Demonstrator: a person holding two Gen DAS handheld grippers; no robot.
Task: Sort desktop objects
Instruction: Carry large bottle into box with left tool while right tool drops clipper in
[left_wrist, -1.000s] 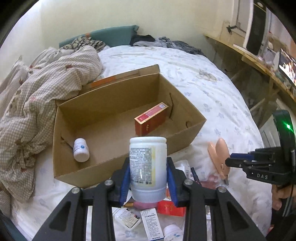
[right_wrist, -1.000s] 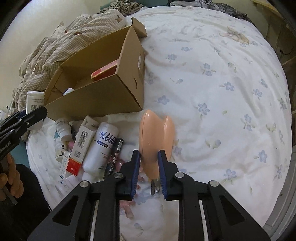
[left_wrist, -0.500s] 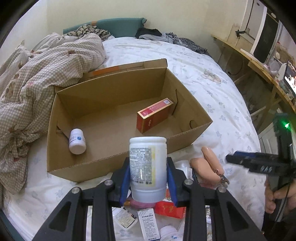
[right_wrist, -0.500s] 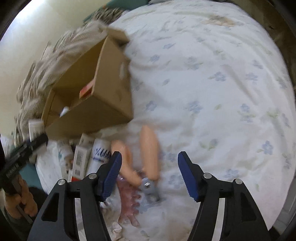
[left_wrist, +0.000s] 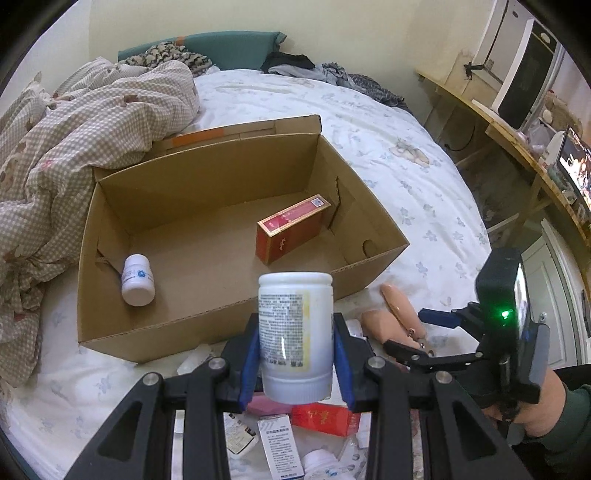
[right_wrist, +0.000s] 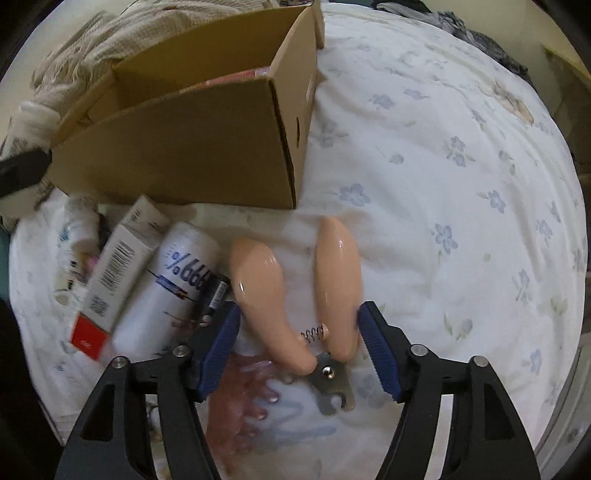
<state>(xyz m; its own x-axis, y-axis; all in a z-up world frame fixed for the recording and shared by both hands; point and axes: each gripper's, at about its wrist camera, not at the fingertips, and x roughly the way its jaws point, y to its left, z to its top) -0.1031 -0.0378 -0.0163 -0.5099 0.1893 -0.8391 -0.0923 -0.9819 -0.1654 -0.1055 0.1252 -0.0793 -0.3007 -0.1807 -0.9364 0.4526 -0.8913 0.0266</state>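
Note:
My left gripper (left_wrist: 295, 328) is shut on an upright white bottle (left_wrist: 295, 354) with a printed label, held just in front of the open cardboard box (left_wrist: 110, 332). Inside the box lie a red carton (left_wrist: 291, 229) and a small white bottle (left_wrist: 137, 281). My right gripper (right_wrist: 299, 310) stands open astride peach-handled clippers (right_wrist: 338, 266) lying on the sheet, handles spread, a spring between them. In the left wrist view the right gripper (left_wrist: 417, 336) sits by the clippers (left_wrist: 397, 310), right of the box.
A white spray can (right_wrist: 173, 280), a white-and-red carton (right_wrist: 114, 273), a pink item (right_wrist: 247, 387) and small bottles lie before the box (right_wrist: 203, 147). A checked quilt (left_wrist: 74, 147) is heaped left of it. Flowered sheet (right_wrist: 443, 184) stretches to the right.
My right gripper opened and let go of the clippers, whose handles sprang apart on the sheet. My left gripper rose with the bottle, seeing further into the box.

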